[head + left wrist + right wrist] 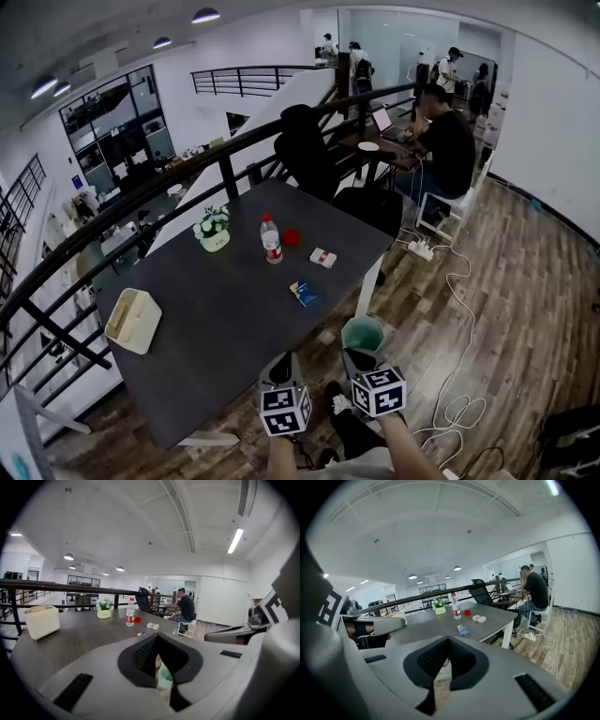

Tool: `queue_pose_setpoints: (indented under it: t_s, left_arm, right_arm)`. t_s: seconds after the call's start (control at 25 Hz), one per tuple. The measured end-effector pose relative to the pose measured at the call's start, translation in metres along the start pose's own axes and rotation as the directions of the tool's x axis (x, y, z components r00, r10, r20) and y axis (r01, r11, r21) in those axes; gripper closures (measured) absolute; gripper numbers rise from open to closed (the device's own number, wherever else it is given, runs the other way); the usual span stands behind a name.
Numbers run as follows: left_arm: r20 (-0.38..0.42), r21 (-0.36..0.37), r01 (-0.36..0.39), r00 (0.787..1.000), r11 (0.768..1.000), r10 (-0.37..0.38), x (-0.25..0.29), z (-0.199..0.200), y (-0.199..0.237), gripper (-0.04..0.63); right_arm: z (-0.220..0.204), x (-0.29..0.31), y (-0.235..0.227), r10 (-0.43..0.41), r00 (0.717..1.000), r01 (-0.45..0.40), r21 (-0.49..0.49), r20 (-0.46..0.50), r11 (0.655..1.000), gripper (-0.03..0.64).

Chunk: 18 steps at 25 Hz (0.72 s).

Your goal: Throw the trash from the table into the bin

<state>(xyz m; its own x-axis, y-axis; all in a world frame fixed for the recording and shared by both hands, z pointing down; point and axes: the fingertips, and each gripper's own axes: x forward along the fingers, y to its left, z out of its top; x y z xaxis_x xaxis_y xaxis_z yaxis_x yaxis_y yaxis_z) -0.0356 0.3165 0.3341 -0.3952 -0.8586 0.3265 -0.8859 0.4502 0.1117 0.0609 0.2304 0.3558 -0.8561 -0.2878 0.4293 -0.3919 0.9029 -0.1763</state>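
Trash waits on the dark table (216, 319) as we stand at its near edge, both grippers low in front of us. A blue pack (302, 292) lies nearest, at twelve o'clock from the left gripper (281, 361). A white-and-red pack (322, 257) lies farther off toward one o'clock, with a red cap (291, 237) and a water bottle (271, 239) beyond at twelve.

The green bin (363, 330) sits on the wood floor (525, 281) just off the table's near corner. It is at twelve o'clock from the right gripper (360, 364), just past its tips, a spot we judge keeps the carry from table to bin short.

Both pairs of jaws stand pressed together with nothing between them; through the left pair's slit we glimpse only the bin beyond. We read that as hands ready before a first pick.

A cream tissue box (131, 321) at ten o'clock and a potted plant (214, 228) look like fixtures, not trash. Whether the bottle is empty we cannot tell. The blue pack seems the likeliest first reach, and either pair must open to take it.
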Motion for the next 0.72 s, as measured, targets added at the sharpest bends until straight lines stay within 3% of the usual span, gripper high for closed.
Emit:
queue_pose_setpoints:
  t_s: [0.2,0.48,0.72]
  left_arm:
    - [-0.032,0.035,-0.022,0.999,0.999,0.023,0.035,-0.001,0.010,0.571]
    - [-0.065,0.025,-0.005,0.998,1.000,0.007,0.085,0.001,0.029,0.569]
    - [-0.066,0.012,-0.025,0.997,1.000,0.026,0.126,0.014,0.049,0.569]
  right_arm:
    - [0.007,0.034,-0.008,0.031,0.999,-0.031,-0.001,-0.015,1.000,0.603]
    - [0.026,0.093,-0.022,0.055,0.997,-0.055,0.002,-0.045,0.998,0.603]
    - [0.039,0.146,-0.036,0.038,0.995,-0.044,-0.060,-0.093,0.997,0.589]
